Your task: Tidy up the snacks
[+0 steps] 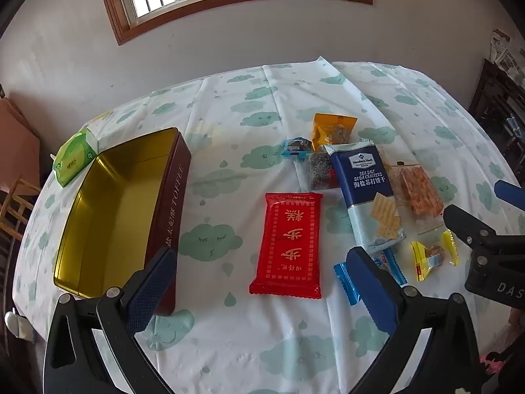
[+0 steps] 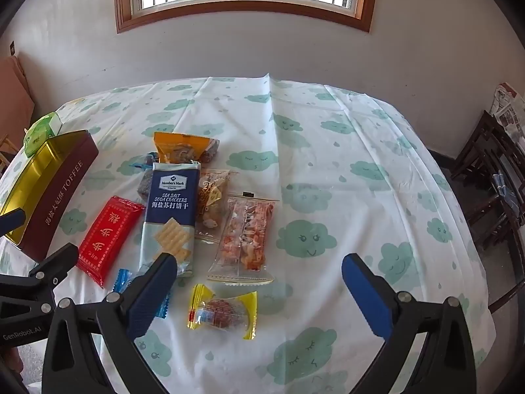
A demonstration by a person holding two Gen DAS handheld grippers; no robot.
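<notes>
Left claw [image 1: 262,282] and right claw [image 2: 259,282] both wide open, empty, above snack-strewn tablecloth [image 2: 328,164].

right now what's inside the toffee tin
Nothing shows inside the toffee tin: only its bare gold floor and walls. The near corner is hidden behind the left gripper, so that bit cannot be checked.

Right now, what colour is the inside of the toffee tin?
Shiny gold inside the toffee tin, with a dark maroon outside. The left wrist view shows it best.
</notes>
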